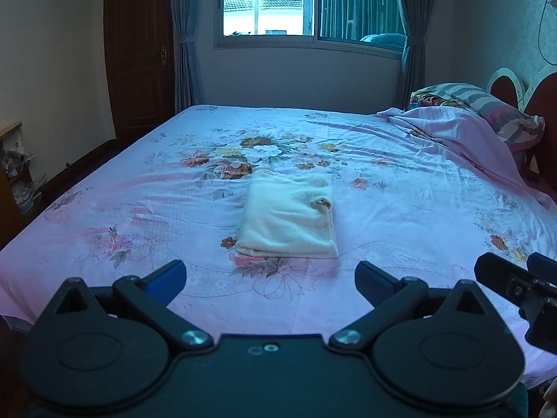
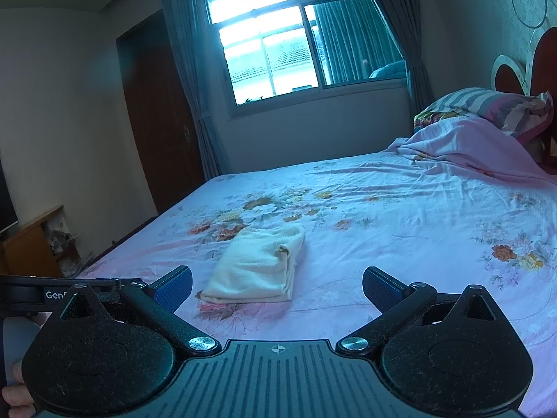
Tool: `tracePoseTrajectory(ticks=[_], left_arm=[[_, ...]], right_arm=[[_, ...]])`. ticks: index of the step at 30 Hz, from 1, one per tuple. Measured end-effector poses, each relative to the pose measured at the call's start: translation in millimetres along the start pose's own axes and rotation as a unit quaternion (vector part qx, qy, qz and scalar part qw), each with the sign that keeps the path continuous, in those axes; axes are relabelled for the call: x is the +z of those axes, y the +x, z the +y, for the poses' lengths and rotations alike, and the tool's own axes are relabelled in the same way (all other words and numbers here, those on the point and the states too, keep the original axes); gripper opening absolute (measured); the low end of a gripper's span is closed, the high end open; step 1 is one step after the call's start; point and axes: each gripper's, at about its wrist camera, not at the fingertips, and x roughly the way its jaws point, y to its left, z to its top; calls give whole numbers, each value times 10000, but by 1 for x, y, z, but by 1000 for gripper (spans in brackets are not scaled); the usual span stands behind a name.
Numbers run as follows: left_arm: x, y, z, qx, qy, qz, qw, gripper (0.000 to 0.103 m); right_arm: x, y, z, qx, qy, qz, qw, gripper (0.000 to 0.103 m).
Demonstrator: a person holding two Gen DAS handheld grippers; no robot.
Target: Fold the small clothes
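Note:
A cream garment (image 1: 287, 216) lies folded into a neat rectangle in the middle of the pink floral bed sheet (image 1: 400, 188). The right wrist view shows the same garment (image 2: 257, 268) ahead and left of centre on the sheet (image 2: 417, 216). My left gripper (image 1: 271, 278) is open, held just short of the garment's near edge, with nothing between its blue pads. My right gripper (image 2: 277, 287) is open too, pulled back from the garment and to its right. In the left wrist view the right gripper's fingers (image 1: 511, 275) show at the right edge.
A rumpled pink quilt (image 1: 463, 139) and striped pillow (image 1: 487, 104) lie at the bed's far right by the red headboard (image 2: 543, 59). Beyond the bed are a window (image 1: 268, 0), curtains and a dark wooden door (image 1: 139, 52). A low wooden shelf (image 2: 38, 240) stands left.

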Motion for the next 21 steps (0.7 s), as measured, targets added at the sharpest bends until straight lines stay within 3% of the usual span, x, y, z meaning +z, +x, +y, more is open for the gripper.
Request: tracePoseTrajectory(ticks=[13,17,21], left_arm=[[-2,8,-4,-25,124,-15,9999,101],[-4,9,-9,-58,195,-106,9997,95],[2,21,-7,-162,51,26,9999,102]], right_arm=[[-2,6,1,-4,-3,31,10000,103],[-4,11,3,21,-56,41,10000,103],[-4,18,2,-17,-106,33,9999,103]])
